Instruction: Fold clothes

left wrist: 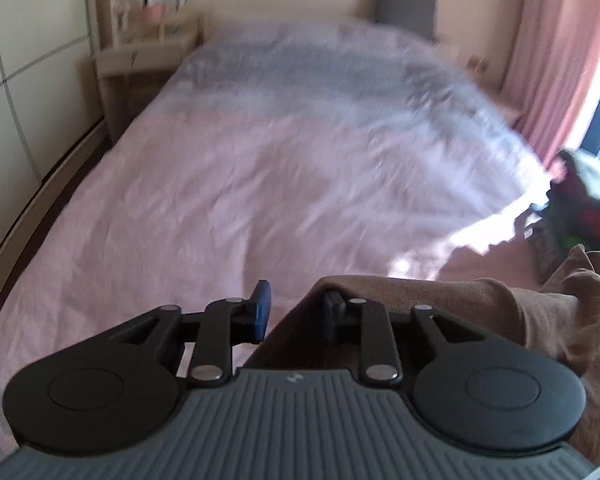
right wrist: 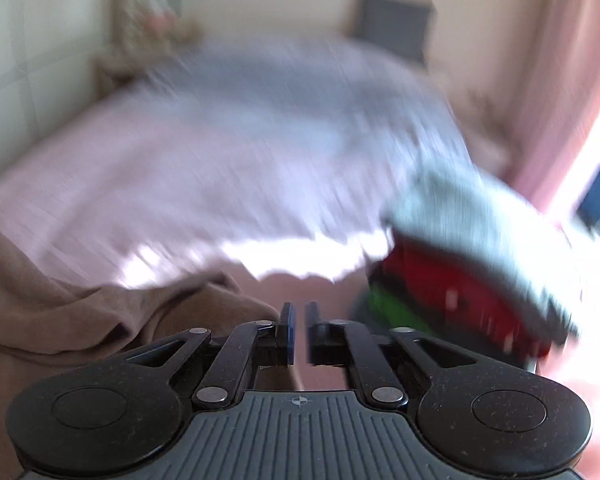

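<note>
Two handheld grippers point down over a bed [left wrist: 220,184] covered in a pale pink sheet. The left gripper [left wrist: 296,312] has its jaws parted, with brown cloth [left wrist: 500,312] draped over its right finger. The right gripper [right wrist: 299,328] stands slightly apart, pinching nothing. A blurred pile of clothes [right wrist: 480,264] lies at the right.

A bed [left wrist: 228,184] under a pale pink cover fills the room, a light wooden nightstand [left wrist: 140,60] (with a round mirror above) on one side, pink curtains [left wrist: 556,60] sunlit opposite.
</note>
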Motion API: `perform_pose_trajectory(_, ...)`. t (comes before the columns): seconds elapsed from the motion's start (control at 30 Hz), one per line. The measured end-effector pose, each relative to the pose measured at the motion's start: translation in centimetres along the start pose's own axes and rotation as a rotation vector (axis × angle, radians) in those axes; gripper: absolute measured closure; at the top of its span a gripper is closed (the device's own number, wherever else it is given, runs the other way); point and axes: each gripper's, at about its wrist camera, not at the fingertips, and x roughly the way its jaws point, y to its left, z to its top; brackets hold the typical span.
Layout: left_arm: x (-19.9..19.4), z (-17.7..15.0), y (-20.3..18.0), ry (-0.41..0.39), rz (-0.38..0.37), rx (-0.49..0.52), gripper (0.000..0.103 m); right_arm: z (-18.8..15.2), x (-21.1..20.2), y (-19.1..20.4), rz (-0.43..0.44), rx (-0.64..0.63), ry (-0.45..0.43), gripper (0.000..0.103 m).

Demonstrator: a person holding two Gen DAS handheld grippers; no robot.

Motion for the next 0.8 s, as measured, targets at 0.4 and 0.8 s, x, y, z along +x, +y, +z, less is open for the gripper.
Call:
perform_pose_trajectory(0.4,3.5,-10.3,1.3,0.224,-0.186,-0.097,0.078,-14.7,-1.5,0.3,0.064,0.425,0.218,0.036)
perform_pose_trajectory(0.8,9.5,-9.7,-5.7,0.268,-0.475,-0.301,0.069,-10.2,7.0,2.9,0.282,0.425,0.152,0.037)
